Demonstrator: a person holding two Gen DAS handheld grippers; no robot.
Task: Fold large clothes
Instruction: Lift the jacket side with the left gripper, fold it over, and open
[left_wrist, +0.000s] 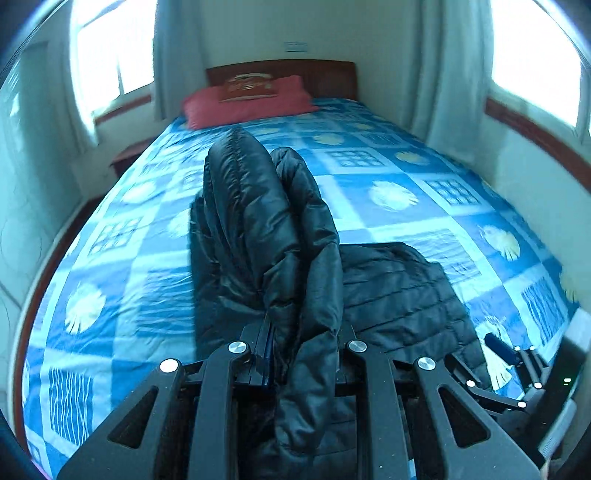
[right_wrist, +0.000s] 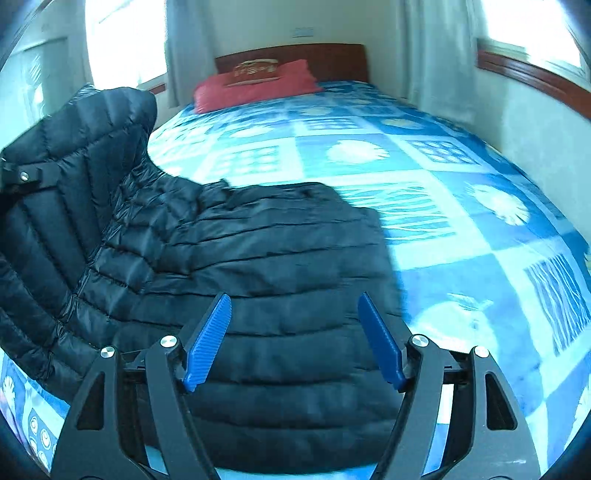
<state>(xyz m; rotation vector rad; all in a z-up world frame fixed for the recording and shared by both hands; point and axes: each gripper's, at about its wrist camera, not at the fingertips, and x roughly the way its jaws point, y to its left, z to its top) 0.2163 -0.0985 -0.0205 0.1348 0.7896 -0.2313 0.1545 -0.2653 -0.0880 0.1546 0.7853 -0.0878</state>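
Observation:
A black quilted puffer jacket (right_wrist: 266, 251) lies on the bed. My left gripper (left_wrist: 299, 343) is shut on a bunched part of the jacket (left_wrist: 266, 221) and holds it raised above the bed; the fabric hides the fingertips. The rest of the jacket (left_wrist: 399, 291) lies flat to its right. My right gripper (right_wrist: 293, 339) is open, its blue pads (right_wrist: 207, 339) spread just above the flat part of the jacket near the bed's foot. The left gripper's arm (right_wrist: 26, 175) shows at the left edge of the right wrist view, against the lifted fabric.
The bed has a blue patterned cover (left_wrist: 388, 195), a red pillow (left_wrist: 247, 103) and a wooden headboard (left_wrist: 332, 77) at the far end. Windows with white curtains (left_wrist: 454, 74) stand on both sides. A nightstand (left_wrist: 127, 157) sits at the far left.

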